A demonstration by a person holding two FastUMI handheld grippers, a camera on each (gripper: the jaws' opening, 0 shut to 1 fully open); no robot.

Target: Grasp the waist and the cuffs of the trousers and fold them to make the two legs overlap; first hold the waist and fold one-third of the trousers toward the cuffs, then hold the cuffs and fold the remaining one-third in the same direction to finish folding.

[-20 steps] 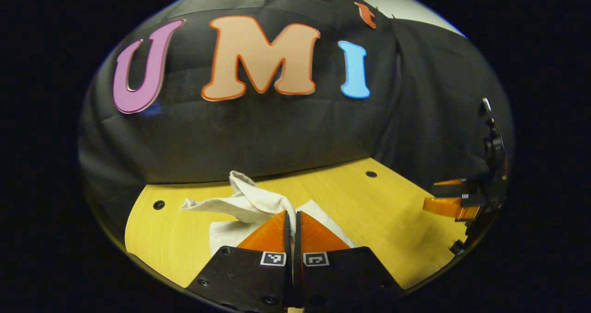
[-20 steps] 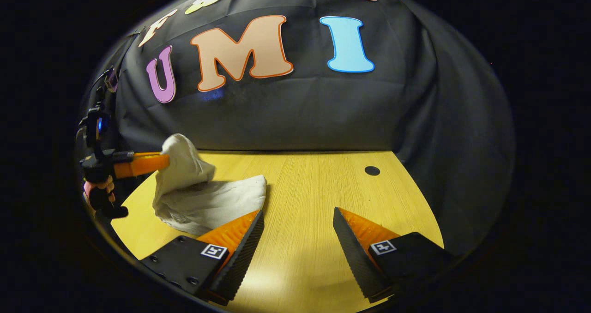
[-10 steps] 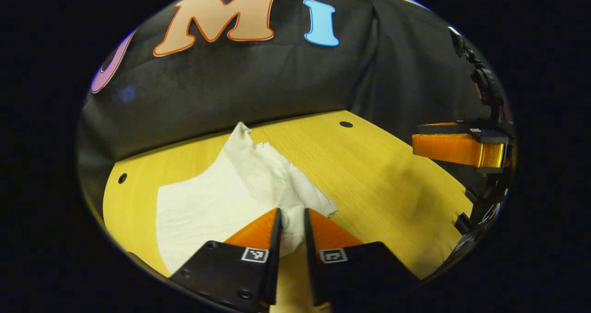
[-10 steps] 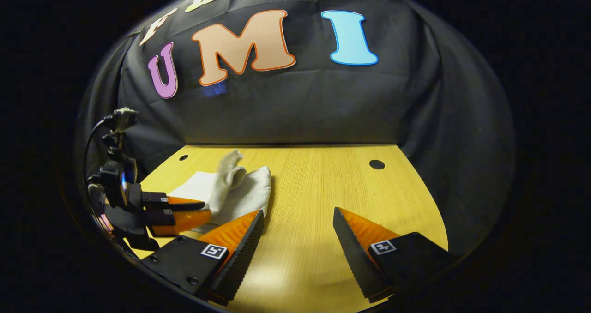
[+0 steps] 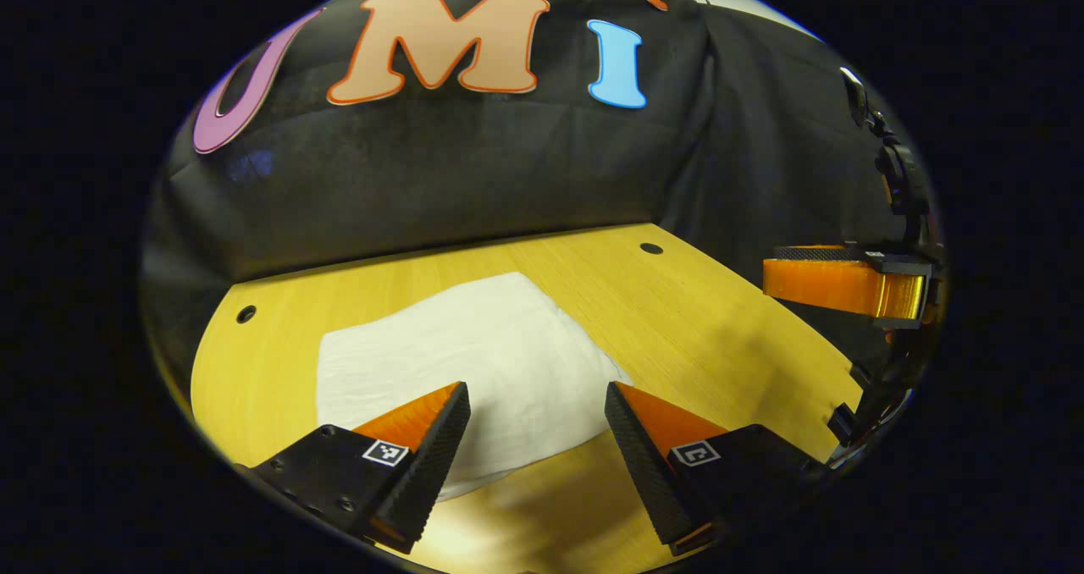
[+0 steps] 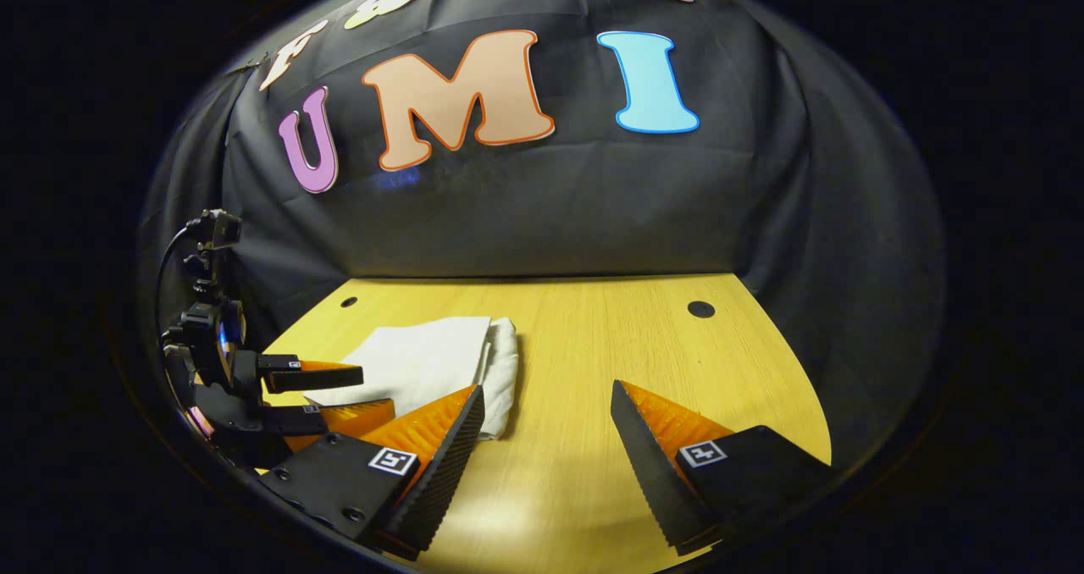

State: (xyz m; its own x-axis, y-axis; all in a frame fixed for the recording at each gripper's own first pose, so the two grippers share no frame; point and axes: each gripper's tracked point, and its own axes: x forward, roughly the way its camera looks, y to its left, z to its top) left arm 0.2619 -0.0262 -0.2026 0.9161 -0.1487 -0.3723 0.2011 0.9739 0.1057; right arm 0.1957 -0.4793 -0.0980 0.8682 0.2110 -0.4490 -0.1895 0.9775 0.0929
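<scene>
So the trousers (image 5: 461, 358) are lying on the wooden table (image 5: 703, 328), folded into a flat, compact white rectangle. In the left gripper view they sit straight ahead at 12 o'clock from the left gripper (image 5: 535, 405), near edge running just between and under the fingertips. Can't tell if the fingers actually touch the cloth, but they're spread wide with nothing pinched between them.

In the right gripper view the same bundle (image 6: 432, 362) is off at about 10 o'clock from the right gripper (image 6: 546, 405), with its rounded folded edge facing toward the middle of the table and ending right by the tip of that gripper's left-hand finger. The right gripper is also wide apart and holding nothing, with bare table between its fingers.

The cloth looks pretty smooth on top, only faint creases, and you can see stacked layers at the fold on the right side. The left gripper (image 6: 339, 392) shows at the 9 o'clock side there, fingers parted, at the near corner of the bundle.
</scene>
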